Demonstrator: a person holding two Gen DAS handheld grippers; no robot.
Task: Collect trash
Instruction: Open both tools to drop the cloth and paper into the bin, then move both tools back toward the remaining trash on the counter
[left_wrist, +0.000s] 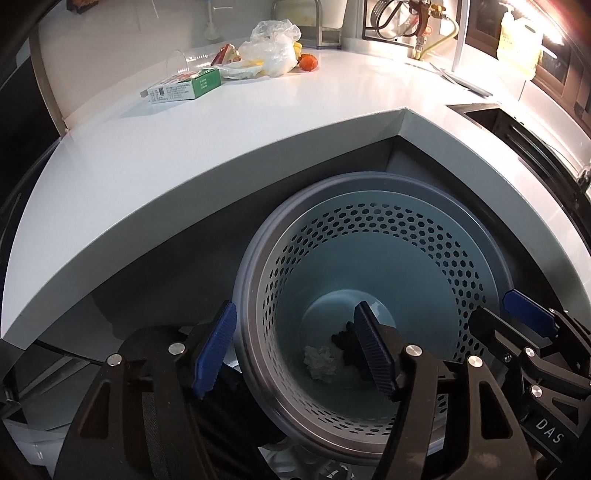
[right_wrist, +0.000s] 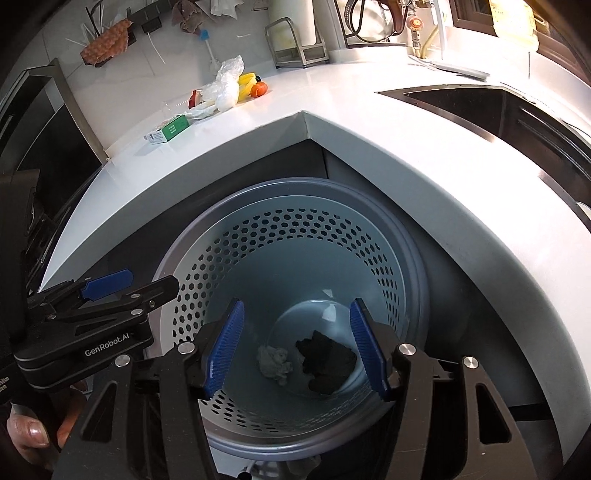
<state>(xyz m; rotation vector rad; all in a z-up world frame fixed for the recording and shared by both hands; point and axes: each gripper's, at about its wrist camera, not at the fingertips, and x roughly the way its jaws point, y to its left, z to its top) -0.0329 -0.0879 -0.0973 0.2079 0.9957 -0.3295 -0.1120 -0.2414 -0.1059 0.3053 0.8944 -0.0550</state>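
Now I've got both claws poised over the round grey perforated-metal wastebasket (right_wrist: 295, 240), which sits on the floor tucked into the inside corner of the white L-shaped surface (left_wrist: 258, 110). My left claw (left_wrist: 291, 347) stands well open with nothing between its blue ribbed pads; one pad hangs outside the basket rim, the other over the inside. My right claw (right_wrist: 295, 347) is open too, empty, both pads framing the basket's bottom. Down there lie a crumpled white paper wad (right_wrist: 273, 363) and a dark crumpled scrap (right_wrist: 327, 363), just beside each other. From the right wrist view I see the left claw at the basket's left edge; from the left wrist view the right claw (left_wrist: 517, 314) shows at the right rim. Up on the surface, well apart from the basket, trash waits: a green-and-white cardboard box (left_wrist: 184, 86), a crinkled clear plastic bag (left_wrist: 271, 48), a clear plastic cup lying on its side (left_wrist: 181, 62), and a small orange round thing (left_wrist: 308, 62). A hand (right_wrist: 33, 432) grips the left handle.
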